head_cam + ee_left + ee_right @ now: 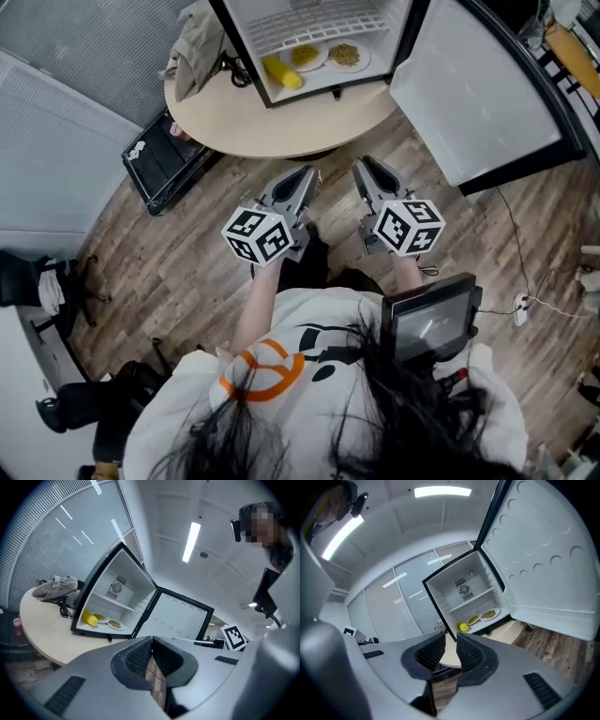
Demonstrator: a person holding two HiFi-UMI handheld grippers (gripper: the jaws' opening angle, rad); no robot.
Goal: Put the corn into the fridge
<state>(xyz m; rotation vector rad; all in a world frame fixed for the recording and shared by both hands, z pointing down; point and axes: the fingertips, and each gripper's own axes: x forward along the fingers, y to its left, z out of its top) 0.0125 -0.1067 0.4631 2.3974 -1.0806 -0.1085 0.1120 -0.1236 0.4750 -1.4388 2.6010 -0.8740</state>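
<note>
- Fingers of my left gripper are pressed together, pinching nothing.
- On my right gripper they stand slightly apart (nothing between).
- Corn lies at the open fridge floor's front-left corner.

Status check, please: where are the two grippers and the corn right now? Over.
Left gripper shut, empty; right gripper barely apart, empty. Corn lies inside fridge, door open. Nothing in the way.
</note>
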